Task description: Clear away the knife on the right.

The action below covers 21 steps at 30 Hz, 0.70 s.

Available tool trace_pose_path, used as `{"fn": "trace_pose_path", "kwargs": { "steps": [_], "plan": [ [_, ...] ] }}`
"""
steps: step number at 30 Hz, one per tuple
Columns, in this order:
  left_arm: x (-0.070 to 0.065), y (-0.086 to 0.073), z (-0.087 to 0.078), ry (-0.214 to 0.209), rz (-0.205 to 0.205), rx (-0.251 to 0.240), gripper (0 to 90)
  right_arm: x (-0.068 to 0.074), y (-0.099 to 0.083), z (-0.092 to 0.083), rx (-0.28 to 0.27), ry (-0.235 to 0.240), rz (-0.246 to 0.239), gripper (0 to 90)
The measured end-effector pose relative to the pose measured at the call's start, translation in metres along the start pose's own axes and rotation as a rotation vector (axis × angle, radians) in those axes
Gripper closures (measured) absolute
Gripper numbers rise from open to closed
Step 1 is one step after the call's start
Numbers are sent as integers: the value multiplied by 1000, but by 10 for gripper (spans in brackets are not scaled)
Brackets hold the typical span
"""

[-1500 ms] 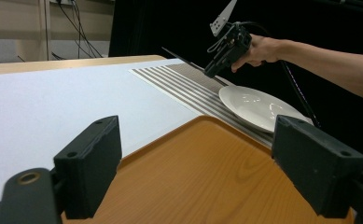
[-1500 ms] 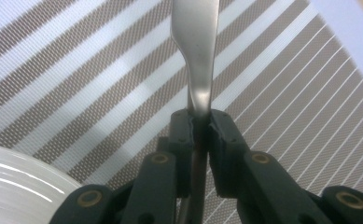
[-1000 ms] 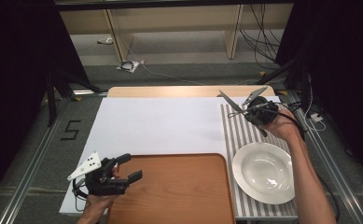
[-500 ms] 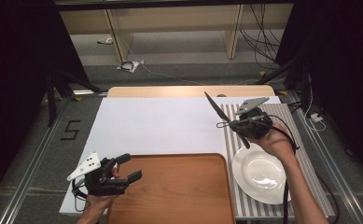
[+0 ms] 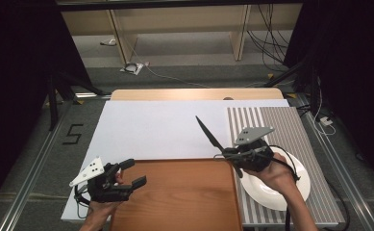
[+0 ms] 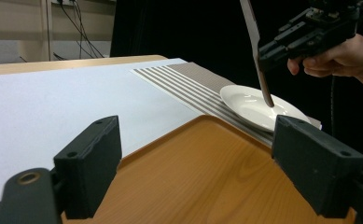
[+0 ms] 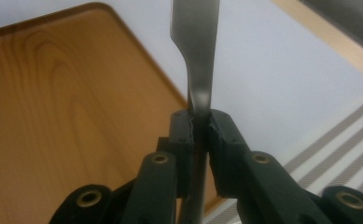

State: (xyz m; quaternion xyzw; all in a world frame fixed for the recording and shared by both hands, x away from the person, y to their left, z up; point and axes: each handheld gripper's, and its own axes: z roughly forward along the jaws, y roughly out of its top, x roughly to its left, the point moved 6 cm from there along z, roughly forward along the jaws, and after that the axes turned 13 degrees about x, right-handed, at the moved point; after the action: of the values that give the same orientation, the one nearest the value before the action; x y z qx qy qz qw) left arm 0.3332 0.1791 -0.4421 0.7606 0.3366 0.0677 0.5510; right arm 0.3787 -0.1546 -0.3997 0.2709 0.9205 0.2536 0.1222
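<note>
We saw a dark-bladed table knife with a silver metal handle point(image 5: 212, 138) clamped between the jaws of the right gripper point(image 5: 225, 155), the jaws closed tight on its handle; in the right gripper view the knife point(image 7: 194, 56) rose straight up from between the two black pads and ran out of the top edge; in the high view its blade slanted up and away to the left, over the white sheet, while the handle's end reached down past the gripper toward the near corner of the tray; in the left gripper view the knife point(image 6: 258, 60) hung in the air with its lower end in front of the plate, apart from the tray below it. The person's right hand point(image 5: 277, 176) gripped the gripper body from behind, above the rim of a round white ceramic plate point(image 5: 290, 192); that plate sat on a grey-and-white striped placemat point(image 5: 283, 127) at the table's right side. Just left of the mat lay a rectangular wooden tray with rounded corners point(image 5: 184, 197), resting on a broad white sheet point(image 5: 151, 127) that covered most of the light wooden table point(image 5: 175, 94). The left gripper point(image 5: 131, 174) hovered at the tray's near left edge, its jaws spread wide and holding nothing; we saw bare tray between them in its own view.
</note>
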Motion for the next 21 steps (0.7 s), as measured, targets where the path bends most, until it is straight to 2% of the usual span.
{"fn": "trace_pose_path", "kwargs": {
  "steps": [3,4,6,8,11,17,21],
  "plan": [
    [-1,1,0,3,3,-2,160,11,-4,8,15,19,-12,808],
    [-1,1,-1,3,-2,-4,161,18,-6,13,24,38,-23,808],
    [-1,1,-1,2,-1,-4,160,21,-6,14,26,42,-22,808],
    [-1,0,-1,2,3,-1,160,30,-4,16,21,73,-16,808],
    [-1,0,-1,2,5,0,160,35,-4,18,25,85,-10,808],
    [-1,0,-2,4,4,-5,160,51,-10,22,36,146,18,809],
    [-1,0,-1,4,4,-2,160,57,-14,24,51,169,33,808]
  ]
}}
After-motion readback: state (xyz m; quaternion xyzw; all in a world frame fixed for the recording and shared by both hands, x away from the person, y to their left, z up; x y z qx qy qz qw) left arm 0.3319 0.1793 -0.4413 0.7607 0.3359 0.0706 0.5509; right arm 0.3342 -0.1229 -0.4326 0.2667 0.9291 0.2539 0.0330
